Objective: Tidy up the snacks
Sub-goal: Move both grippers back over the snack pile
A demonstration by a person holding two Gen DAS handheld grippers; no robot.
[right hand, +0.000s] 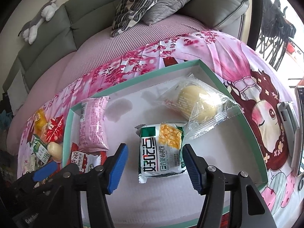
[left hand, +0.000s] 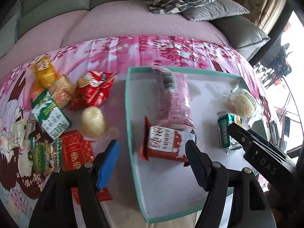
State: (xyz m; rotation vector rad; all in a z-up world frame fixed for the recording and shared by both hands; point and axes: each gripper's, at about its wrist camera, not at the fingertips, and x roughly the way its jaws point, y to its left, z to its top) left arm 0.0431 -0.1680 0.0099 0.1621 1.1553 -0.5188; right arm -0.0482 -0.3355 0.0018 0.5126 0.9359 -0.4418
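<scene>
Blue-padded left gripper (left hand: 153,163) hangs open and empty, straddling the teal-rimmed tray's (left hand: 128,102) near-left wall, above the red-and-white pack (left hand: 165,145); four snacks lie inside, roughly eight loose ones (left hand: 55,104) on the floral cloth (left hand: 121,53) left. From the right wrist, the right gripper (right hand: 154,168) stands open, pads clear of the green-white packet (right hand: 161,150); bare tray floor lies nearer.

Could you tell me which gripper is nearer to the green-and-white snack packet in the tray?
Right. The right gripper straddles the green-and-white snack packet, jaws open; the left gripper sits over the tray's opposite side.
</scene>
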